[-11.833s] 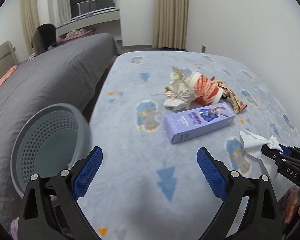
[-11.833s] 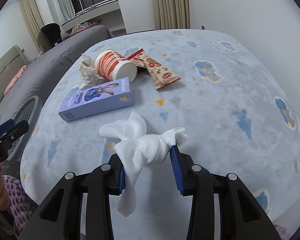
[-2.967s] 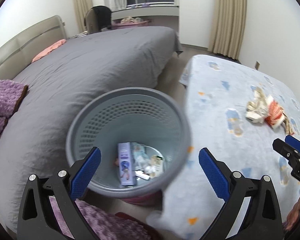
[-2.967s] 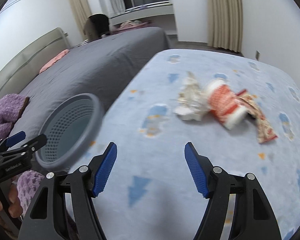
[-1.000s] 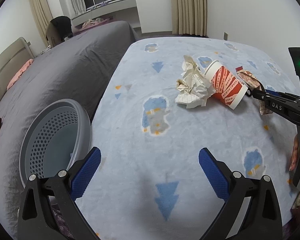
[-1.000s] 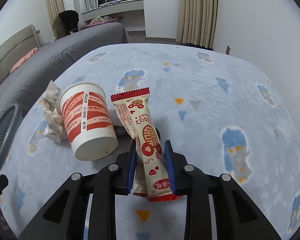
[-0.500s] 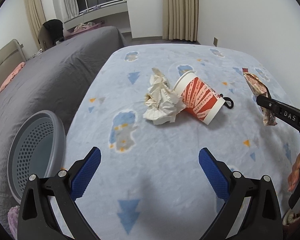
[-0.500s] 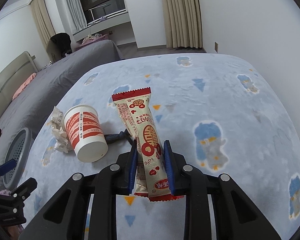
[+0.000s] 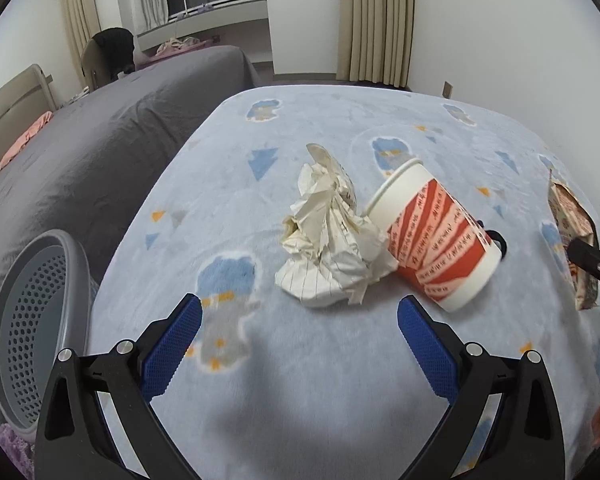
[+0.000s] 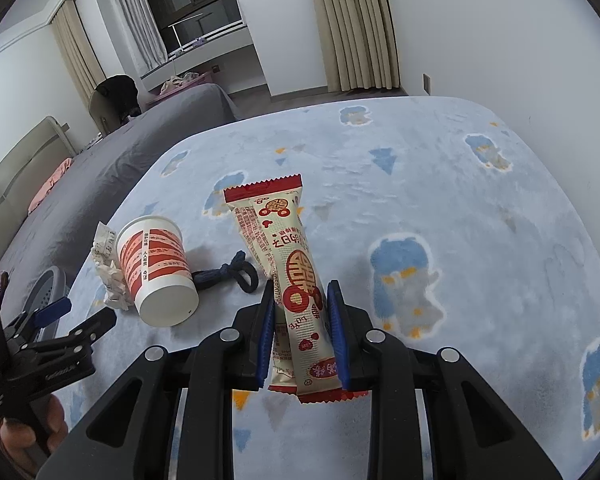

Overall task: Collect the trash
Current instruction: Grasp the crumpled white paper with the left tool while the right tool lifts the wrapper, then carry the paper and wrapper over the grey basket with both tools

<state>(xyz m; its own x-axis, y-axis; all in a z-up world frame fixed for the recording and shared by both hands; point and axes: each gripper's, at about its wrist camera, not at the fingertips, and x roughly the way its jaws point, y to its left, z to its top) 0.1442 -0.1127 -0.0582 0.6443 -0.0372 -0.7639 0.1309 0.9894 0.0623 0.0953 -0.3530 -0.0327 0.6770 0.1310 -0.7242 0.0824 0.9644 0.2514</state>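
Pinching a long snack wrapper (image 10: 296, 276) between its blue pads, the right gripper (image 10: 300, 328) is held above the pale blue patterned blanket (image 10: 440, 208), the wrapper sticking up and away from the camera with its red crimped end farthest off. In the left wrist view only a dark tip of this gripper and part of the wrapper (image 9: 568, 220) are seen at the right edge; the rest is cut off.

The left gripper (image 9: 300, 344) is seen with its fingers spread wide and nothing between them, hovering near a crumpled wad of paper (image 9: 332, 240). Just right of the paper, and touching it, a red-and-white paper cup (image 9: 432, 240) is lying on its side, its open mouth turned to the far left and its base toward the near right. Behind the cup a dark looped cord (image 10: 228, 272) is laid on the blanket; in the left view only a small loop of it is visible past the cup's base.

At the near left a grey perforated waste basket (image 9: 28, 320) is partly seen, cut by the frame edge, its contents not visible. Beyond it a grey bed (image 9: 100, 140) is stretched toward the far curtains (image 9: 376, 20). Fingers of a hand (image 10: 32, 432) are glimpsed at the lower left of the right view, mostly hidden.
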